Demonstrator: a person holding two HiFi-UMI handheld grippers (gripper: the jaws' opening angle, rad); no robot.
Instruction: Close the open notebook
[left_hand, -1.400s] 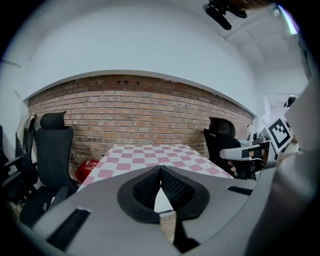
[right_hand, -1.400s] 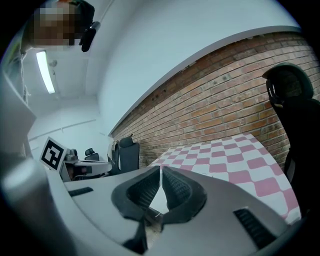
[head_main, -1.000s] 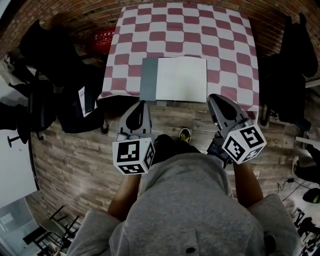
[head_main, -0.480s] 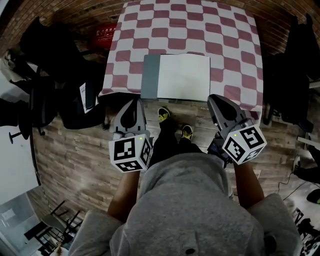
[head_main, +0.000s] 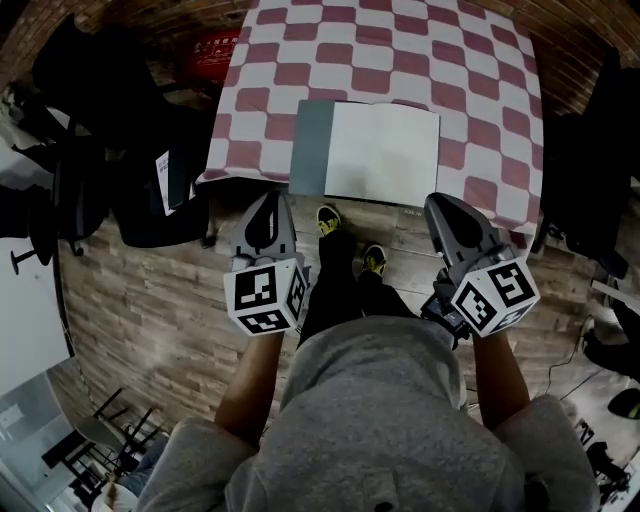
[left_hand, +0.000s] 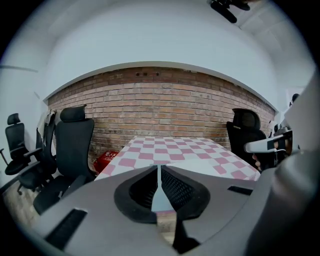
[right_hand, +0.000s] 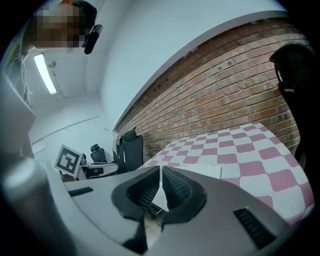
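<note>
Hovering off the near edge of the rectangular table with the red-and-white checked cloth (head_main: 400, 50), the grey plastic left gripper (head_main: 268, 202) and the matching right gripper (head_main: 438, 203) were both over the wood-plank floor (head_main: 140, 300). Neither touched the table.

Left gripper view: jaws together, only a thin slit between the ribbed pads, nothing in it. Right gripper view: jaws likewise closed at the tips, empty.

Task object: the thin open notebook (head_main: 365, 152) lay flat at the table's near edge, roughly central along it. Its wide white page (head_main: 390, 155) was toward the table's right side and a narrower grey cover leaf (head_main: 308, 147) toward its left. Black office chairs (head_main: 90, 160) stood off the table's left side, clear of the work.

Judgement: approach stage only, closing not yet begun.

- Left tip would best slide under the free outer edge of the grey leaf, lift it, and swing it over the white page in one arc.
- Right gripper could press lightly on the white page meanwhile, so the notebook did not skate off the table's near edge.
- Closed jaws may serve as a wedge; opening them slightly would allow a pinch instead.
- Which leaf truly folds could not be settled from these views, so check the hinge line first.

Risk: the leaf lay flush, so a tip might push it rather than lift.
</note>
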